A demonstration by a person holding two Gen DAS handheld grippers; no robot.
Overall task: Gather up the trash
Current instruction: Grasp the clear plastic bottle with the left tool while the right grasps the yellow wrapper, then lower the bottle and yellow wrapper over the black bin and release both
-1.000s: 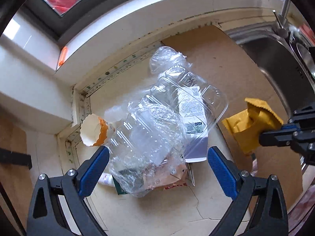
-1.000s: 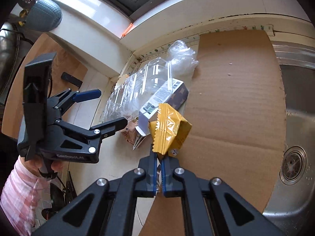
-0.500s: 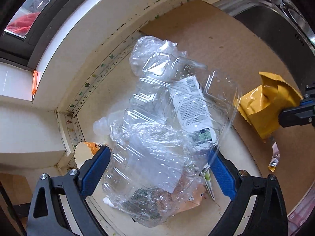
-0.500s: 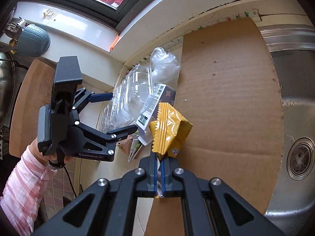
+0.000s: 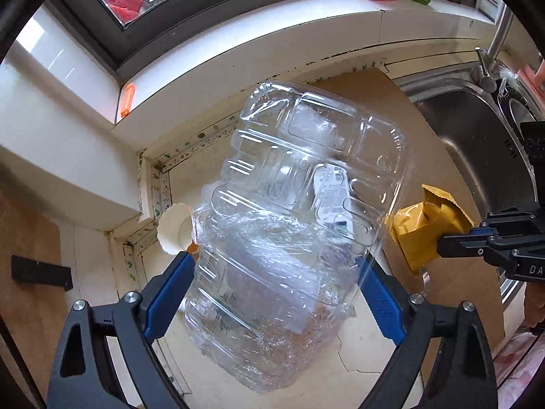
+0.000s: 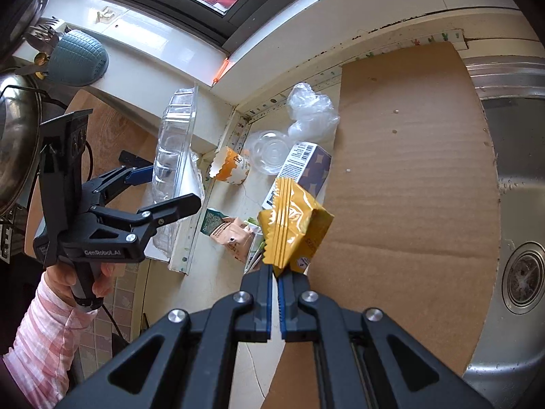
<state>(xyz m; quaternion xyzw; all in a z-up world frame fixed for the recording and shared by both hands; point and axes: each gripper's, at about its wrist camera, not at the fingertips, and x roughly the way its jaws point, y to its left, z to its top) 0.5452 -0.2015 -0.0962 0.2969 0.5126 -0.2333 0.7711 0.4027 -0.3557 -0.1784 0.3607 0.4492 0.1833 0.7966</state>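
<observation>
Jaws of the left gripper [image 5: 272, 293] closing, pads pressing the clear plastic container [image 5: 299, 225] held between them; right gripper [image 6: 275, 272] clamps the yellow packet [image 6: 293, 228].

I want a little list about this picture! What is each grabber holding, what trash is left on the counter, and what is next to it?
left gripper: jaws closing on a clear plastic clamshell box, lifted off the counter
right gripper: shut on a yellow wrapper
trash on the counter: paper cup, clear lid, crumpled plastic bag, small carton with a barcode, brown packet
under the trash: pale counter, cardboard sheet beside it
nearby: steel sink, window sill behind
</observation>
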